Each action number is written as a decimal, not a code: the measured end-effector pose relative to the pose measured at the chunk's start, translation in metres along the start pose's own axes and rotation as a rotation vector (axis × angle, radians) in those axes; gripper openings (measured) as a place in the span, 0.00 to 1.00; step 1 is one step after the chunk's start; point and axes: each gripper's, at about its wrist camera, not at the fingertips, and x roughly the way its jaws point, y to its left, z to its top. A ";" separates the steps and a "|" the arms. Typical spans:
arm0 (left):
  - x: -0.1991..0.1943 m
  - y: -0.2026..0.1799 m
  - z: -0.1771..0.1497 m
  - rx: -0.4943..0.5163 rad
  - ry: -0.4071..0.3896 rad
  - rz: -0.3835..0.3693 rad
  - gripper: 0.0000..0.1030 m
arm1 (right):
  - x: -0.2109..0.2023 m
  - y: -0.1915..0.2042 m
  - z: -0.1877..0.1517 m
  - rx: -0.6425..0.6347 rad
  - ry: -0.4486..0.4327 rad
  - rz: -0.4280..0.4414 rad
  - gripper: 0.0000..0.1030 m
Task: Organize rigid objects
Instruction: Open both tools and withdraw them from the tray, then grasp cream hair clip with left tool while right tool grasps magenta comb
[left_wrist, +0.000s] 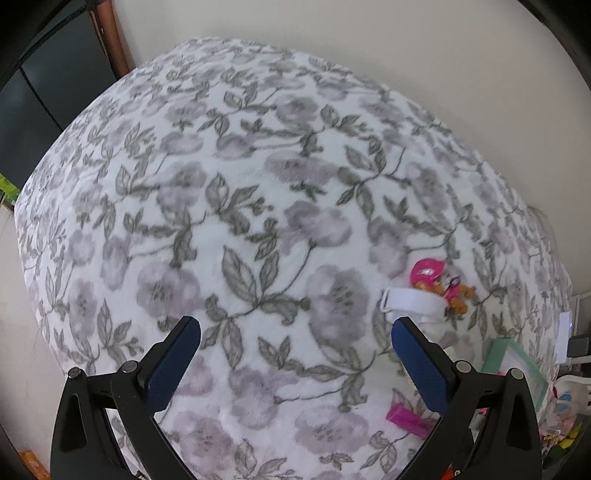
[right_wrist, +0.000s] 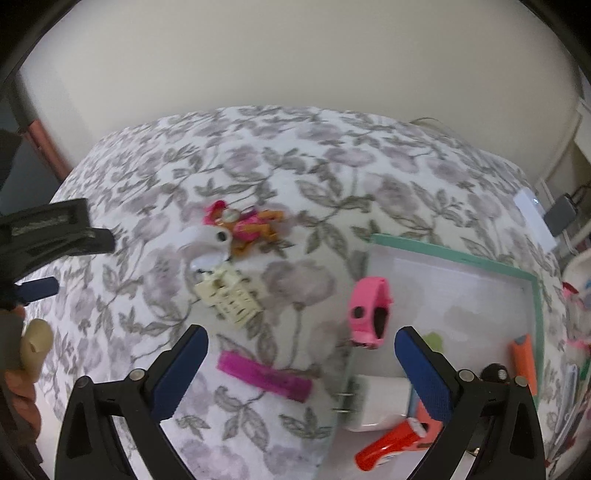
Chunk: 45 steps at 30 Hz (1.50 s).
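My left gripper (left_wrist: 295, 325) stands wide open over bare floral blanket (left_wrist: 258, 206), nothing between its blue pads. To its right lie a toy figure with a pink hat (left_wrist: 439, 282), a white strap (left_wrist: 413, 301) and a magenta ruler (left_wrist: 406, 419). My right gripper (right_wrist: 301, 334) is open too, hovering above the blanket. In the right wrist view the toy figure (right_wrist: 251, 225), the white strap (right_wrist: 208, 243), a cream toy building (right_wrist: 231, 295), the magenta ruler (right_wrist: 264, 376) and a pink watch (right_wrist: 369, 312) lie scattered. The left gripper (right_wrist: 70, 264) shows at the left edge.
A green-edged clear pouch (right_wrist: 454, 288) lies at the right, with an orange marker (right_wrist: 522, 358), a white box (right_wrist: 380, 402) and a red-orange handled tool (right_wrist: 391, 443) on or near it. A hand (right_wrist: 33, 350) is at the left. Walls bound the bed behind; clutter lies past its right edge.
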 end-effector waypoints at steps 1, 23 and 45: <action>0.002 0.000 -0.002 0.004 0.010 0.004 1.00 | 0.000 0.003 -0.001 -0.007 0.001 0.005 0.99; 0.036 -0.013 -0.019 0.032 0.148 -0.026 1.00 | 0.055 0.028 -0.031 -0.135 0.177 0.046 0.74; 0.044 -0.010 -0.018 0.036 0.175 -0.065 1.00 | 0.061 0.025 -0.030 -0.185 0.193 0.016 0.35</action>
